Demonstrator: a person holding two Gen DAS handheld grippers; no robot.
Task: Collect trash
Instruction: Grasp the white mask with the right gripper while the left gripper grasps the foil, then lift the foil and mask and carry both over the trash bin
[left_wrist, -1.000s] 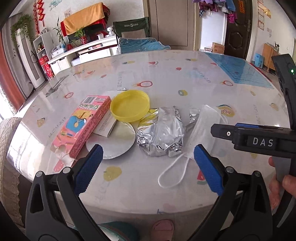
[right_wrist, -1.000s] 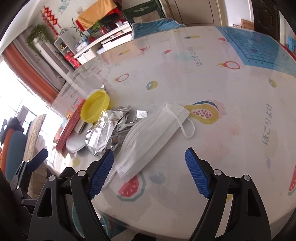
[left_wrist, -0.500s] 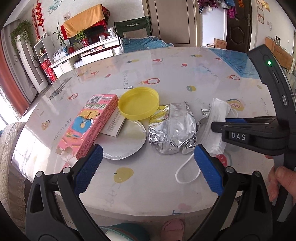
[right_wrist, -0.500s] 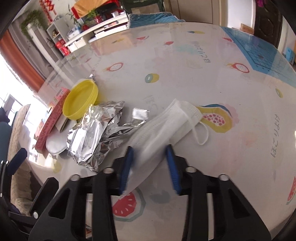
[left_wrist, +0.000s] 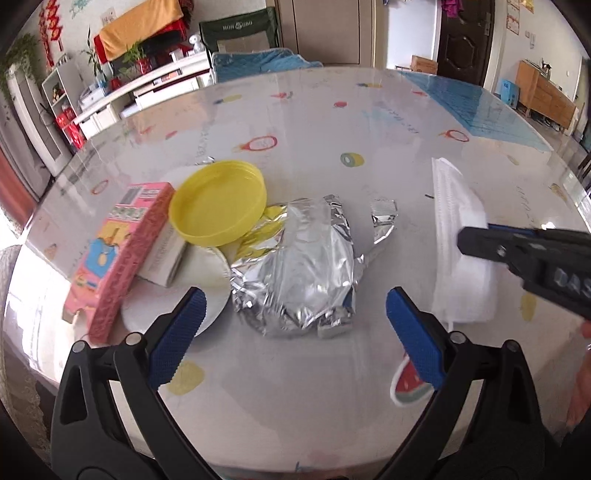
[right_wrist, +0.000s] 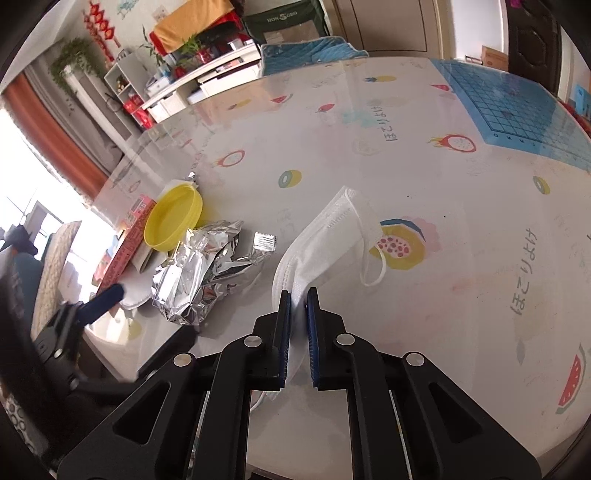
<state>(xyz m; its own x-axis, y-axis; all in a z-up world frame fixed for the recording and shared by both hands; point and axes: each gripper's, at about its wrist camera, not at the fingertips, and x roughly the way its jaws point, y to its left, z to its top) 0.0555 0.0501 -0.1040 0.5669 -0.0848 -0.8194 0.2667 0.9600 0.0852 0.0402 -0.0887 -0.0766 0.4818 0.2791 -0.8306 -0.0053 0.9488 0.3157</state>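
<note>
A crumpled foil wrapper (left_wrist: 303, 266) (right_wrist: 199, 273) lies near the table's front edge. My left gripper (left_wrist: 293, 295) hangs just before it, jaws wide apart and closing, pads clear of the foil. My right gripper (right_wrist: 298, 295) is closing, and its pads pinch the near edge of a white face mask (right_wrist: 325, 240) (left_wrist: 458, 236). Left of the foil lie a yellow lid (left_wrist: 218, 203), a pink box (left_wrist: 118, 251) and a white round disc (left_wrist: 207, 284). A small foil scrap (left_wrist: 384, 214) sits between foil and mask.
The round table (right_wrist: 461, 295) has a glossy fruit-print cover and a blue grid mat (right_wrist: 517, 107) at the far right. A small grey carton (left_wrist: 164, 258) leans under the lid. A chair with a blue cushion (left_wrist: 258, 62) stands beyond the table. A hand (left_wrist: 583, 387) shows at right.
My right gripper has gone from wide open to closed on the mask, and the mask has shifted right, away from the foil. My left gripper has come forward and lower toward the foil.
</note>
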